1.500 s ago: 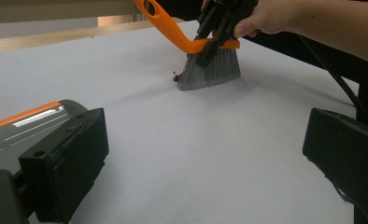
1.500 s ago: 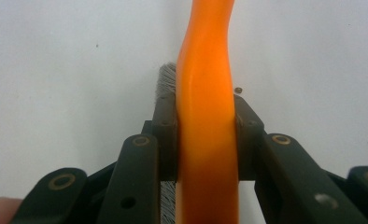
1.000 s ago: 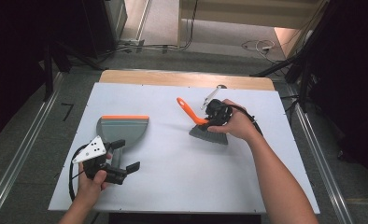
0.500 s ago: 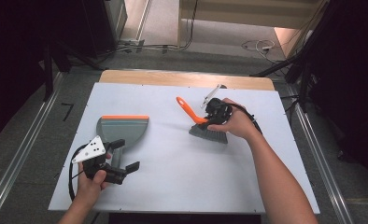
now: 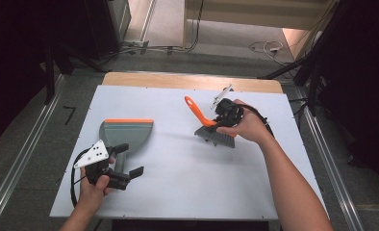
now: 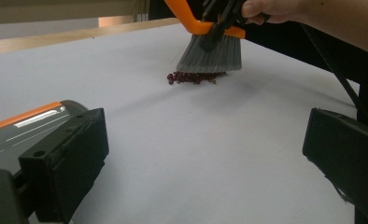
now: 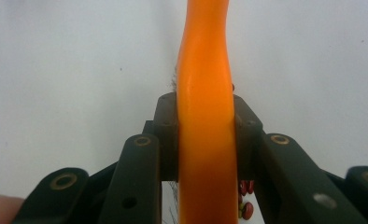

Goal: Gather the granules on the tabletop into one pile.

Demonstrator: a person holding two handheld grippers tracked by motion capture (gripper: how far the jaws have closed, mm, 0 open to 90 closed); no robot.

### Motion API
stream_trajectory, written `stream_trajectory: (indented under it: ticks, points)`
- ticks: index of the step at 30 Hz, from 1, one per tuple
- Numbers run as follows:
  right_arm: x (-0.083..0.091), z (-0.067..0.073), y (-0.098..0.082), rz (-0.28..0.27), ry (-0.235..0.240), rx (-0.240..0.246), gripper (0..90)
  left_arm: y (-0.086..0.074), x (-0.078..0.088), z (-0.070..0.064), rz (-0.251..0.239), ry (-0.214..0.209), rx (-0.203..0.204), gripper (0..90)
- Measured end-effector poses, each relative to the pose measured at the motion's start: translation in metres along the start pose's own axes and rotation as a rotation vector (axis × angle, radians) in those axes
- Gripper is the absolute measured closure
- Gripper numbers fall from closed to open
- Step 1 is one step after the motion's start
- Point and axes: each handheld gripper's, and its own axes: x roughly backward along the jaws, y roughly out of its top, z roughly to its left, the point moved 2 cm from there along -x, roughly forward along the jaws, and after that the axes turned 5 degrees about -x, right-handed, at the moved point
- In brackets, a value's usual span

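Note:
A small brush with an orange handle (image 5: pixel 193 108) and grey bristles (image 5: pixel 216 137) stands on the white tabletop (image 5: pixel 187 192), right of centre. My right gripper (image 5: pixel 221 120) is shut on the orange handle (image 7: pixel 204 140), which runs up between its jaws. In the left gripper view, the bristles (image 6: pixel 210 53) rest over a small heap of dark red beans (image 6: pixel 191 77). A grey dustpan with an orange lip (image 5: pixel 127 132) lies at the left. My left gripper (image 5: pixel 128 161) sits just in front of it, open, with bare tabletop between its jaws (image 6: pixel 205 140); the dustpan (image 6: pixel 28 126) lies behind one jaw.
The white tabletop ends in a wooden strip (image 5: pixel 192 81) at the far side. Metal rails (image 5: pixel 14 163) run along the floor on both sides, and cables (image 5: pixel 264 47) lie on the floor beyond the table. A cable trails from each gripper.
The right hand and the brush have shifted only slightly. The left hand has stayed where it was.

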Motion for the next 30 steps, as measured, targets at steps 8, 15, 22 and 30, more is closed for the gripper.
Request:
stream_trajectory:
  ticks: [8, 15, 22, 30]
  points:
    - [0.017, 0.004, -0.005, -0.037, -0.037, -0.028, 68.3, 0.0, 0.001, 0.0, -0.002, -0.001, -0.001, 1.1]
    - [0.001, 0.025, -0.005, 0.034, -0.006, 0.023, 68.3, 0.0, -0.001, -0.001, 0.003, -0.003, -0.001, 1.1]
    - [-0.024, 0.023, -0.003, 0.082, -0.008, 0.019, 68.3, 0.0, -0.001, -0.001, 0.001, -0.003, 0.0, 1.1]
    - [-0.022, 0.012, -0.003, 0.052, -0.041, -0.021, 68.3, 0.0, -0.001, 0.0, 0.001, -0.002, -0.001, 1.1]
